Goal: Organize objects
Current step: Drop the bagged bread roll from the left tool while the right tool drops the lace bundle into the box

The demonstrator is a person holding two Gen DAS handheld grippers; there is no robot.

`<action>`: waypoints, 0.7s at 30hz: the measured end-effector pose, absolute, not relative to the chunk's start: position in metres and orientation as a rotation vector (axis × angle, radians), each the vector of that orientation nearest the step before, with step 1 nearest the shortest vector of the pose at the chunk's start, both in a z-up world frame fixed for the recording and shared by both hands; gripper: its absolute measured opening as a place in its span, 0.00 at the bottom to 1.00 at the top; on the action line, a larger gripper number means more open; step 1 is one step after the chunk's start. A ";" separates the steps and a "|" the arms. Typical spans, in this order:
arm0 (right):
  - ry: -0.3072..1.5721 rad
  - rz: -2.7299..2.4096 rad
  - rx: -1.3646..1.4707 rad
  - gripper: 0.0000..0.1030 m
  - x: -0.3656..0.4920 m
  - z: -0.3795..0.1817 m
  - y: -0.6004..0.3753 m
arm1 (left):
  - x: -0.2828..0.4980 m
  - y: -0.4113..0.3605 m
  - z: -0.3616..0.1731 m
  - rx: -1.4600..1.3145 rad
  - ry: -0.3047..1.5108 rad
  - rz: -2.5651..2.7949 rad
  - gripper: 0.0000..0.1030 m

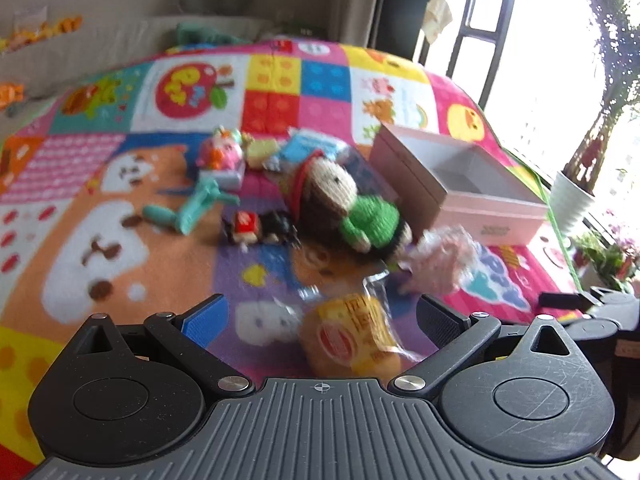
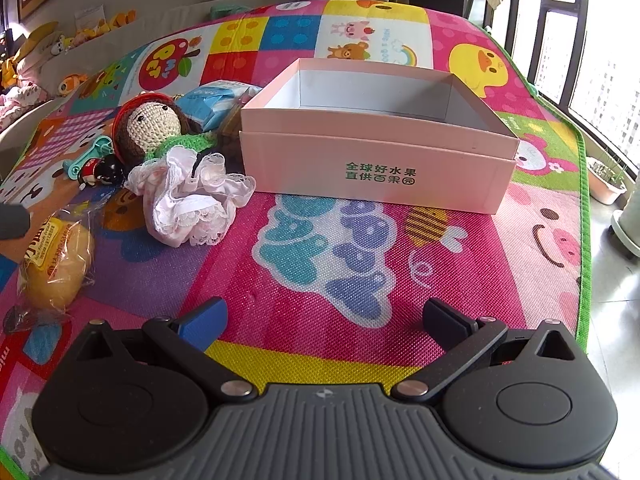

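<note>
While my left gripper (image 1: 320, 320) hangs wide open and empty over the wrapped bun (image 1: 352, 336) on the play mat (image 2: 360, 280), I judge it soft and crinkly; I'd pinch its middle gently. My right gripper (image 2: 324, 320), open too, faces the pink box (image 2: 376, 160).

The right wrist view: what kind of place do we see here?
Most likely a room in a home, perhaps a living room used for play. A colourful cartoon play mat covers the floor, toys such as a knitted doll lie on it, and tall windows stand beside it.
</note>
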State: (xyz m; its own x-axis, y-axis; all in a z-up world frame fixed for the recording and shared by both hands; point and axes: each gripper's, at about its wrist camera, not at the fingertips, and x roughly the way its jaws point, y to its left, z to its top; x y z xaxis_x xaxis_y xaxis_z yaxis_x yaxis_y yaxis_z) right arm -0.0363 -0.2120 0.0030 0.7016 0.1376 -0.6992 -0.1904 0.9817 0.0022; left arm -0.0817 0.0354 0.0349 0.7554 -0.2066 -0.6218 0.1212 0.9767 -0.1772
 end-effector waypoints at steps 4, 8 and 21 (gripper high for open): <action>0.770 0.181 -0.069 1.00 -0.036 0.003 -0.212 | -0.073 0.022 0.016 -0.101 0.734 -0.168 1.00; 0.763 0.206 -0.061 1.00 -0.037 0.004 -0.213 | -0.058 0.019 0.001 -0.114 0.774 -0.142 0.87; 0.614 0.407 -0.264 0.18 -0.016 0.021 -0.124 | -0.097 0.041 0.018 -0.055 0.770 -0.146 0.60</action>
